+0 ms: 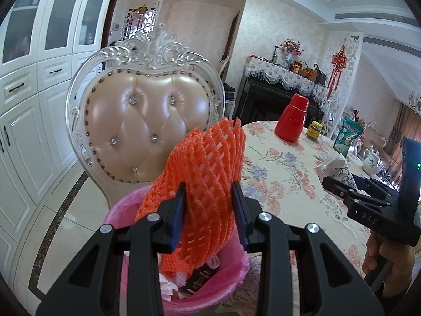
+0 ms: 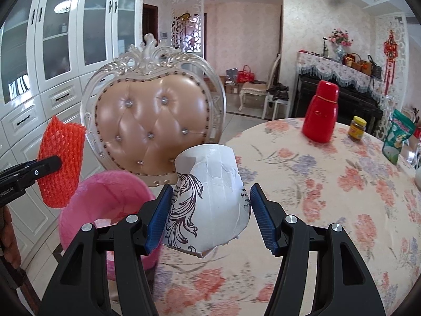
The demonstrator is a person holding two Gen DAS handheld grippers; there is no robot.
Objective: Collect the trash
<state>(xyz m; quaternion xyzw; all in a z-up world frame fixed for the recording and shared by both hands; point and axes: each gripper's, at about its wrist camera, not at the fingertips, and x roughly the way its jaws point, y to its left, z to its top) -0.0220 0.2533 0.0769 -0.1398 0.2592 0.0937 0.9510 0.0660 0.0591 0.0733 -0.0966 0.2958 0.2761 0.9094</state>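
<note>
My left gripper [image 1: 208, 187] is shut on an orange foam fruit net [image 1: 208, 158], which it holds upright just over a pink-lined trash bin [image 1: 123, 210]. Paper and wrappers lie inside the bin. In the right wrist view the net [image 2: 61, 163] hangs at the left, above the bin [image 2: 105, 184]. My right gripper [image 2: 210, 188] is shut on a crumpled white paper cup [image 2: 215, 210] printed with a dark ornament. It holds the cup over the table's near edge, to the right of the bin. The left wrist view shows that cup [image 1: 336, 166] at the far right.
An ornate white chair [image 2: 155, 121] with a beige padded back stands behind the bin. The round table [image 2: 329, 197] has a flowered cloth and carries a red flask [image 2: 319, 113], a small jar [image 2: 356, 129] and a green bag [image 2: 397, 137]. White cabinets [image 1: 23, 131] line the left wall.
</note>
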